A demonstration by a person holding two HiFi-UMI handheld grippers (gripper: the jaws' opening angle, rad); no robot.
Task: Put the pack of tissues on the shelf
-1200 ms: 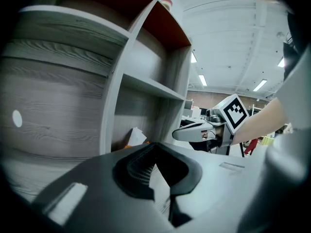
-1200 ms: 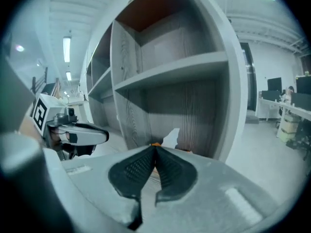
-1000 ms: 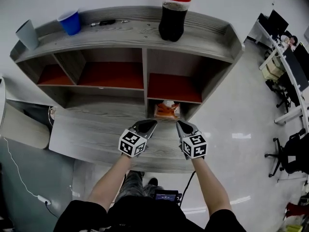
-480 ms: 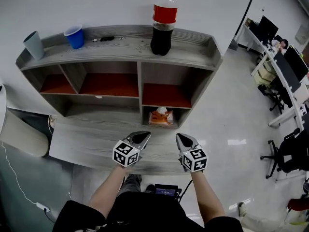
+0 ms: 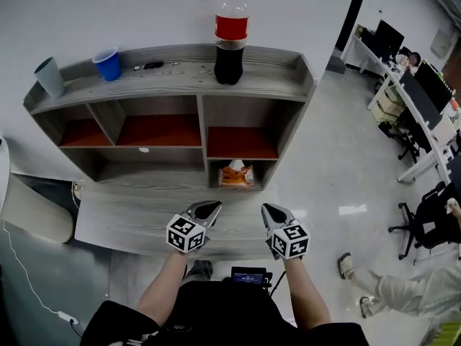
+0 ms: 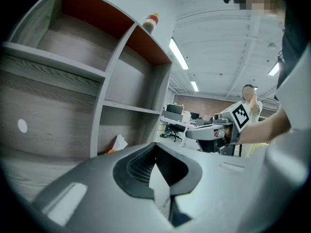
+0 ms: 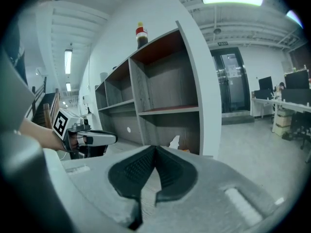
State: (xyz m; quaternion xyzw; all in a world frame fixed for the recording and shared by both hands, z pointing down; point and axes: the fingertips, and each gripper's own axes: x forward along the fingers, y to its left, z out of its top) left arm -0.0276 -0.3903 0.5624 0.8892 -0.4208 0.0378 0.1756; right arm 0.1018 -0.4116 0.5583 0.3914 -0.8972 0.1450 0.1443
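**Tissues in the shelf, both grippers empty – little risk left**

The pack of tissues [image 5: 236, 174] lies in the lower right compartment of the shelf [image 5: 202, 125], near its front edge, with a sheet sticking up. The left gripper [image 5: 208, 207] and right gripper [image 5: 269, 210] hang over the desk [image 5: 122, 211], clear of the shelf, jaws pressed together with nothing between them.

Task looks done. Likely risks:
- a gripper reaching back in could snag the loose sheet and drag the pack out
- a knock to the shelf could tip the bottle [image 5: 230, 38] on top
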